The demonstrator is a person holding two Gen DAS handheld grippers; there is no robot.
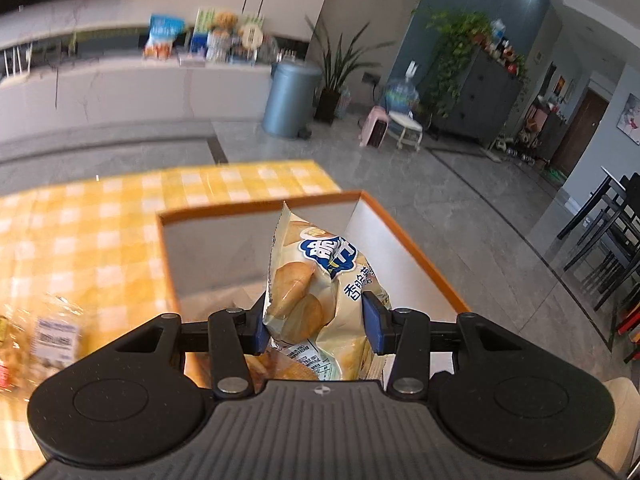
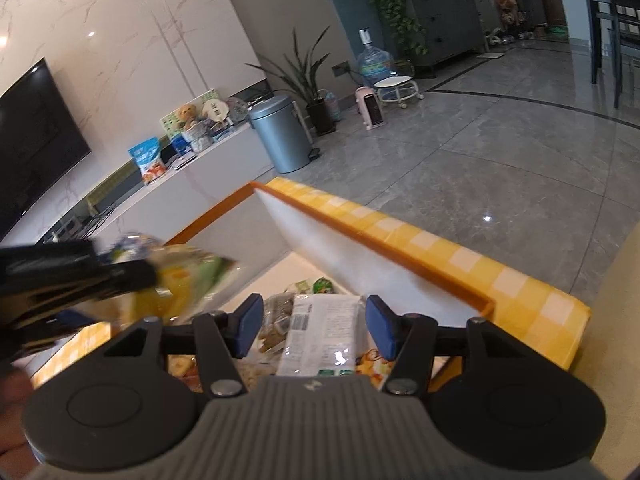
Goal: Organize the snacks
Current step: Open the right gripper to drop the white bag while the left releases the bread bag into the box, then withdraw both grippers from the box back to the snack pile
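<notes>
Left gripper [image 1: 316, 322]: blue-padded fingers [image 1: 375, 326] clenched on a pale yellow crinkled chip bag [image 1: 316, 280] with blue logo and Chinese print. Bag stands roughly upright between the pads, its top edge pointing away from the camera, held above the open white storage box with an orange rim [image 1: 400, 224]. Box sits on the table covered in yellow-and-white checked cloth [image 1: 100, 216], at its right-hand corner. A clear-wrapped snack pack with a white label [image 1: 44, 336] lies on the cloth to the left, outside the box, blurred.

Right gripper [image 2: 314, 326]: fingers [image 2: 378, 328] spread apart, gripping nothing. It hovers over the same box [image 2: 400, 256]; below, between the pads, a white flat packet with barcode and printed text [image 2: 324, 336] lies on top of other mixed snack packs inside the box. Whether pads touch the packet: cannot tell. In this view the left gripper [image 2: 80, 276] enters from the left, motion-blurred, with the chip bag [image 2: 188, 276] over the box's left side.

Background: grey-blue round bin [image 2: 280, 136] on the floor.
</notes>
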